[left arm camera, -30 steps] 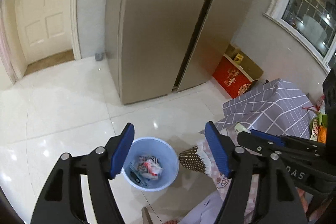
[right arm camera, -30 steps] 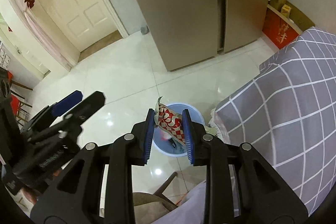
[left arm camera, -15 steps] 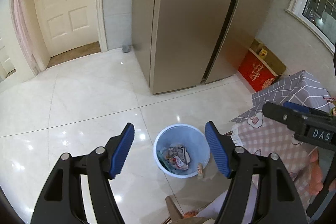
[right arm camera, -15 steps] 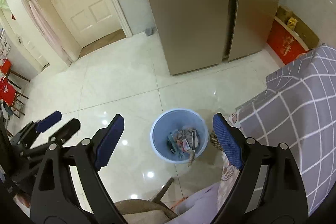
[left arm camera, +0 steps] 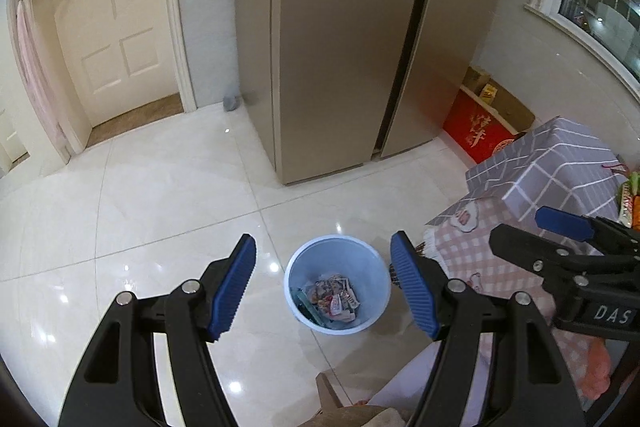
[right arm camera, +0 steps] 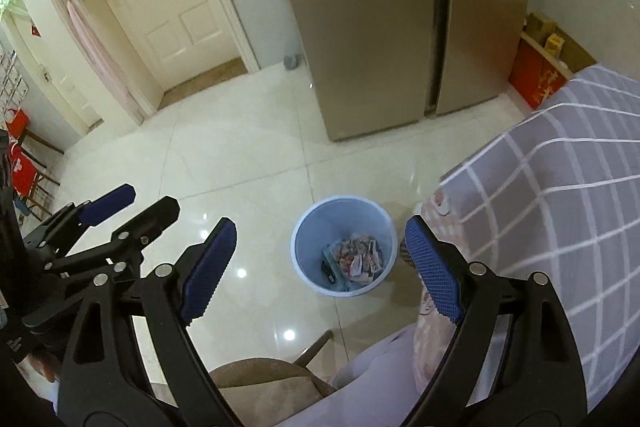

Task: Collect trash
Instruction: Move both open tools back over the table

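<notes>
A light blue waste bin stands on the white tiled floor beside the table; it also shows in the right wrist view. Several crumpled wrappers lie in its bottom, seen too in the right wrist view. My left gripper is open and empty, high above the bin. My right gripper is open and empty, also high above the bin. Each gripper shows in the other's view, the right one at the right edge and the left one at the left edge.
A table with a grey checked cloth over a pink checked one stands right of the bin. A tall gold fridge stands behind, a red box beside it, a white door at the left. A brown chair seat is below.
A second ago my right gripper was shut on a red-and-white wrapper over the bin; it then opened and the wrapper now lies in the bin. Both grippers have risen higher.
</notes>
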Motion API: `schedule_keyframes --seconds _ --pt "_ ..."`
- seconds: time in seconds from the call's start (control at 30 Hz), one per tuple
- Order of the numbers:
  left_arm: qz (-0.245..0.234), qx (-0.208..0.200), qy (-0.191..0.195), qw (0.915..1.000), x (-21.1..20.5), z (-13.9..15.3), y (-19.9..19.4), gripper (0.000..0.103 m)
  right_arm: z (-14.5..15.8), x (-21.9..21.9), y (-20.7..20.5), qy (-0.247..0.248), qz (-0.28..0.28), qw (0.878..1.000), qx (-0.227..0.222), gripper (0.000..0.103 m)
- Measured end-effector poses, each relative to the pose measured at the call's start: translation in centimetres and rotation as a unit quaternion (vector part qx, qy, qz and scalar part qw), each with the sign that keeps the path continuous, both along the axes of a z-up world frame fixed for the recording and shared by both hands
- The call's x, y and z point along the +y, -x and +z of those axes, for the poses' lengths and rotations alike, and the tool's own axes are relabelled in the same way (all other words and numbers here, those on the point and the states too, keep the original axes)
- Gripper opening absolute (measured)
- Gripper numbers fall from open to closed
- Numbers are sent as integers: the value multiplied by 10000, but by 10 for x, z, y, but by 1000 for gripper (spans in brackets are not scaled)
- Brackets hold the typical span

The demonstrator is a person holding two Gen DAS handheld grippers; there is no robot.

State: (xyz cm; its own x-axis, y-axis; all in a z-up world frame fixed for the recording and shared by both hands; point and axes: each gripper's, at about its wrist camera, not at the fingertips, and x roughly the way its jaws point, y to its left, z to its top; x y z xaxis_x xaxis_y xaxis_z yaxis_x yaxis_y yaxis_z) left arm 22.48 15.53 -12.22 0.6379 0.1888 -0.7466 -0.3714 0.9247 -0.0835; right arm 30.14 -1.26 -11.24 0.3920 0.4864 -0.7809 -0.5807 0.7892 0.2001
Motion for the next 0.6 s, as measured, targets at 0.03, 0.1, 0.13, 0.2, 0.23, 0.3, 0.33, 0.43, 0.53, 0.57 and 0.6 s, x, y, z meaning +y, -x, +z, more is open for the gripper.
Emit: schedule_keyframes --seconds 0.03,0.1,0.13,0.2,0.23,0.3,0.33,0.43,0.53,0.57,0.6 --pt "-33 -44 7 10000 -3 3 1 69 3 -5 1 -29 -56 10000 -47 85" --pt "-165 -133 30 9998 -12 9 0 69 11 -17 5 -93 -197 9996 -163 85" --pt "-194 -155 18 9997 -15 10 -1 69 13 -22 7 -102 -266 9994 -220 85" --pt "-285 -195 -27 9994 -25 14 -4 69 19 -33 9 -115 -435 9984 -349 85" --pt "-339 -215 -39 9992 -30 16 -5 69 21 -39 10 -136 -479 9980 -381 85" --pt "-454 -282 -48 9986 -41 20 -7 69 26 -51 13 -182 -586 9971 -455 85" --pt "-526 -328 -35 9981 -48 23 -8 69 29 -57 13 -186 -662 9964 -497 85" --pt "-699 -421 18 9967 -65 29 -13 71 35 -79 14 -214 -938 9935 -611 85" --pt "-883 -492 54 9949 -84 35 -19 71 41 -103 13 -210 -1249 9891 -753 85" --pt "-971 -519 51 9939 -93 37 -22 71 44 -110 14 -209 -1334 9876 -802 85" --pt "-1029 -535 42 9932 -99 39 -24 71 47 -121 16 -187 -1468 9850 -887 85"
